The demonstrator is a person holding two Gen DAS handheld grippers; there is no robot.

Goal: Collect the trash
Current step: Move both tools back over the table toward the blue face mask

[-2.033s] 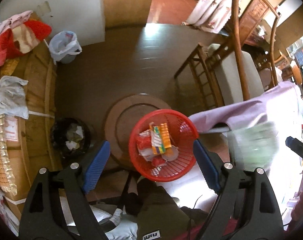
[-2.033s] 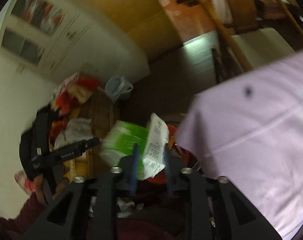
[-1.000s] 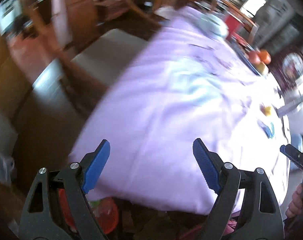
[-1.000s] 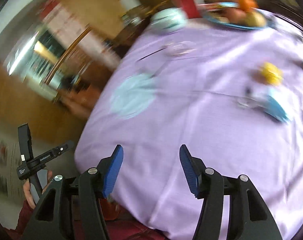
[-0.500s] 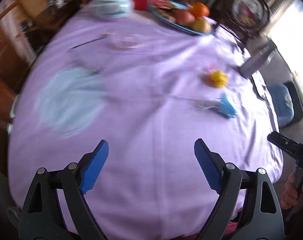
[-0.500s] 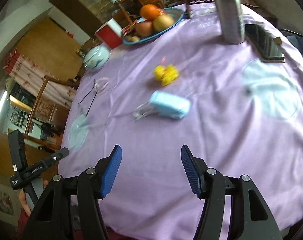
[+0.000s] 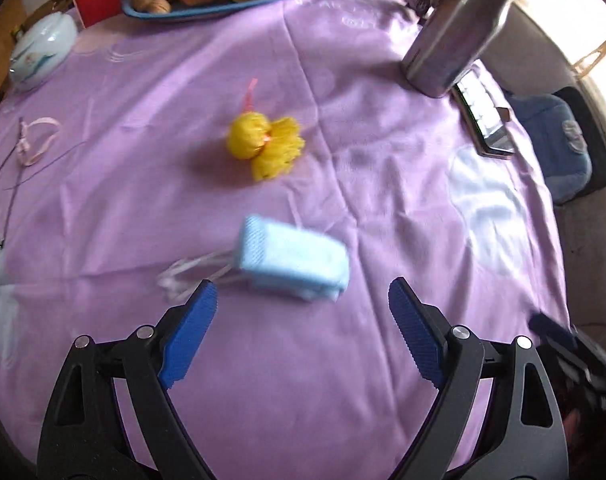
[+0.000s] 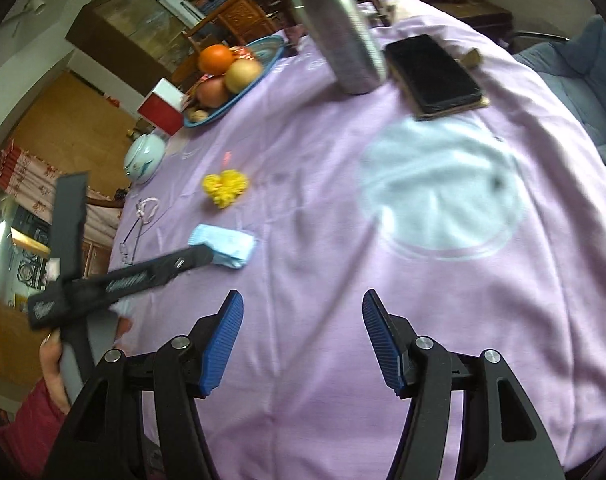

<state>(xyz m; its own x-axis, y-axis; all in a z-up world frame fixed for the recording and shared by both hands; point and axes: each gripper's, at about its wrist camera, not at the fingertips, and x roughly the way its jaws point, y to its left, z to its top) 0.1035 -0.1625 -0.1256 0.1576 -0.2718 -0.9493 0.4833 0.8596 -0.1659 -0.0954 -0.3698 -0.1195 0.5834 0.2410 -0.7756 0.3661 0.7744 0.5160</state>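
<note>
Folded blue face mask (image 7: 293, 260) lies mid-bench on purple cloth (image 7: 343, 400), just ahead of left hand-held gripper (image 7: 303, 320), spread, nothing between its jaws. Yellow mesh net (image 7: 267, 144) lies beyond the mask. Right hand-held gripper (image 8: 301, 334) spread, empty, over bare cloth. Steel flask (image 7: 459, 28), phone (image 8: 433, 74), fruit plate (image 7: 207, 10) at far edge.

Left gripper (image 7: 303, 294) pointing steeply downward, jaws standing wide apart, nothing between blue pads (image 7: 189, 336). Right gripper (image 8: 303, 305) tilting downward at shallower angle, jaws parted more narrowly, gap between them empty. In right wrist view, person's left hand (image 8: 53, 368) gripping left gripper's handle, red sleeve (image 8: 27, 428) showing at wrist.
</note>
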